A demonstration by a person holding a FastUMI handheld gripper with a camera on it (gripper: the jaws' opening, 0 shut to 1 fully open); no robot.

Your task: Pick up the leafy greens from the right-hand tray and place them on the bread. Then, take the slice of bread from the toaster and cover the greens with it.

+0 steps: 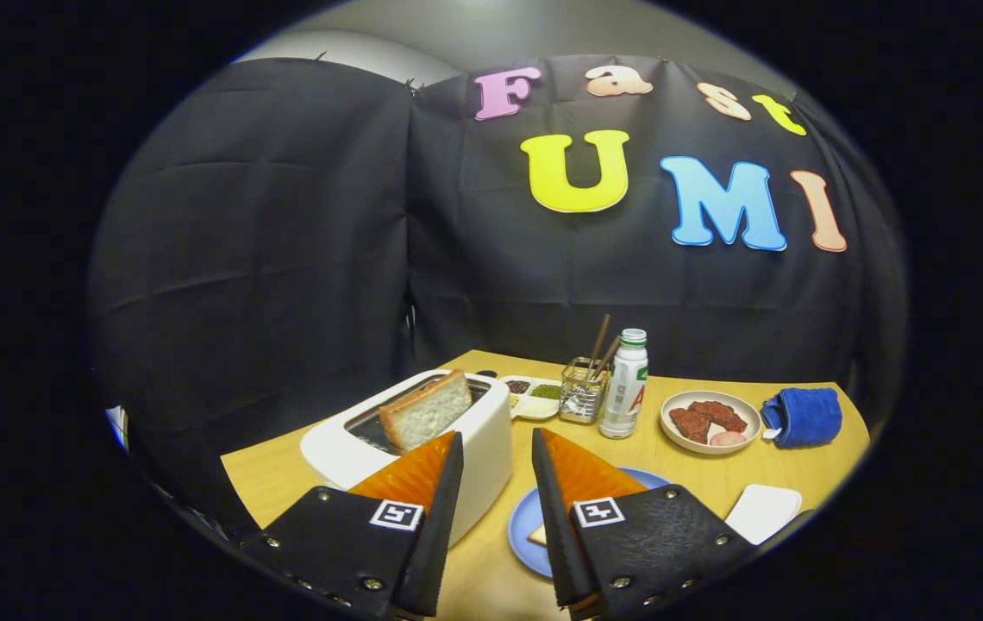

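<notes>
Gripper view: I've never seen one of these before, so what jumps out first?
The tongs stand open and empty in front. Just beyond them, a slice of bread pokes up from a white toaster. Past the toaster stand a bottle and a bowl of reddish food, with a blue cloth beside the bowl.

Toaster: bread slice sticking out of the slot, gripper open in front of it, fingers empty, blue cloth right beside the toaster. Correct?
Not quite. The blue cloth lies across the table by the meat plate, far from the toaster. Gripper view shows the bread slice in the slot, the gripper open, empty.

blue plate: mostly behind gripper | white tray: cut off | condiment dish contents: too small
</notes>
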